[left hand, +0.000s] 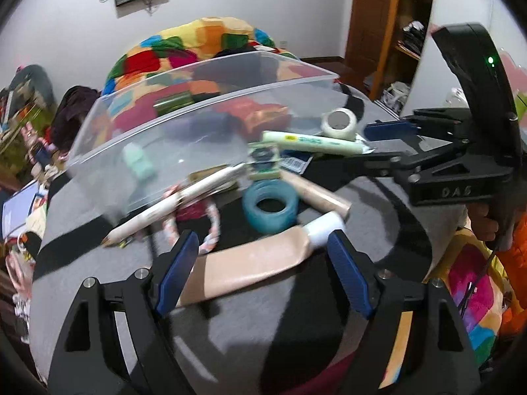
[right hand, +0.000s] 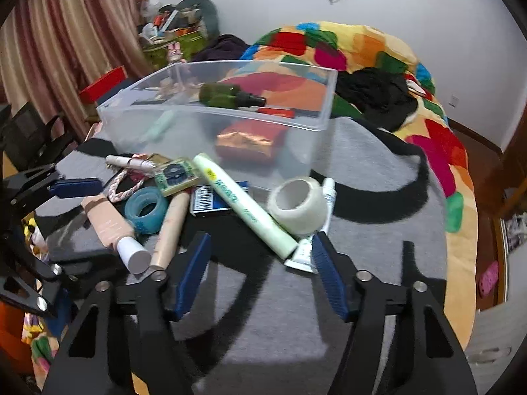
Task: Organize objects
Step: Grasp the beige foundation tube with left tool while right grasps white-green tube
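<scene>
Left gripper released astride beige tube; right gripper released before green tube.

The clear bin stands at the far side of the surface. In the bin lie a bottle toward its back wall and a foil packet nearer its front wall. Before the bin's front wall lies a heap: a tape roll to the right, a long tube left of it, a second tape roll further left, and a capped tube leftmost. Behind the bin lies a quilt.
</scene>
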The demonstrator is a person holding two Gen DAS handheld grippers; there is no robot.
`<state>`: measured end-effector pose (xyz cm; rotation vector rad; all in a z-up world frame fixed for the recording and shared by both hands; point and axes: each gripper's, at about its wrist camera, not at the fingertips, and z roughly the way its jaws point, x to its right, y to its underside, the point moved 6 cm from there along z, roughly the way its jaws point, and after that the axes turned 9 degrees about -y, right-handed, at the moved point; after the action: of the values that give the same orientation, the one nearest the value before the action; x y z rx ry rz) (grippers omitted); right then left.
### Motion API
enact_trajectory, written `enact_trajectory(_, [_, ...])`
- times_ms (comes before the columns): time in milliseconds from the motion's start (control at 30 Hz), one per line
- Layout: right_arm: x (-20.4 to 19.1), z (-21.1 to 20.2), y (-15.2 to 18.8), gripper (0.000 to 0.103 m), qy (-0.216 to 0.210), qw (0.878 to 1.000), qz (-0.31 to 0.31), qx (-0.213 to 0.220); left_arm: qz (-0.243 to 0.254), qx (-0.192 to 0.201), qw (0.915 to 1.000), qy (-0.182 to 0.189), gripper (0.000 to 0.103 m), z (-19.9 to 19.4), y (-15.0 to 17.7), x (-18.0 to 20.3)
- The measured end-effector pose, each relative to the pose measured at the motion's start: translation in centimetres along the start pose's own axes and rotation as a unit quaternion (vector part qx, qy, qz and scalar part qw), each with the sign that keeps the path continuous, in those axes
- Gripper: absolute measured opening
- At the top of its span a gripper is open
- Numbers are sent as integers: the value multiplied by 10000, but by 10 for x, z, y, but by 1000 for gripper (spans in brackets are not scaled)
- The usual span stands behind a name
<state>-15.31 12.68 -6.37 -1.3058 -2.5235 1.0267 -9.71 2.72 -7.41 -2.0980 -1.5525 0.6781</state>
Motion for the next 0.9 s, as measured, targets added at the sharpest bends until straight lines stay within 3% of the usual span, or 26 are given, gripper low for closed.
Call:
enact_trajectory(233, [3,9,-2,53,131,9998,-79,-131,47,-133,9996,252,81,18,-2,14])
enact_trajectory(300, [0,9,-1,40,172,9996,-170,-161,20,-114,9995,289,77,16,0,13])
enact_trajectory(400, [-6,10,3,22,9,9994,-227,-276,-32,-56,9996,292,62,10,4,9])
enact_trajectory(567, [-20,5,10,18,-416,9981,-275,-368,-150,-83,9995,263,37,0,14,-2])
enact_trajectory(667, [-33,0,16,17,-629,9962,-438,-425,-231,-156,9991,312,32,-8,21,-6])
enact_trajectory(900, [-36,0,2,18,-576,9969,-474,-251,-197,-223,9989,350,35,-15,22,-8])
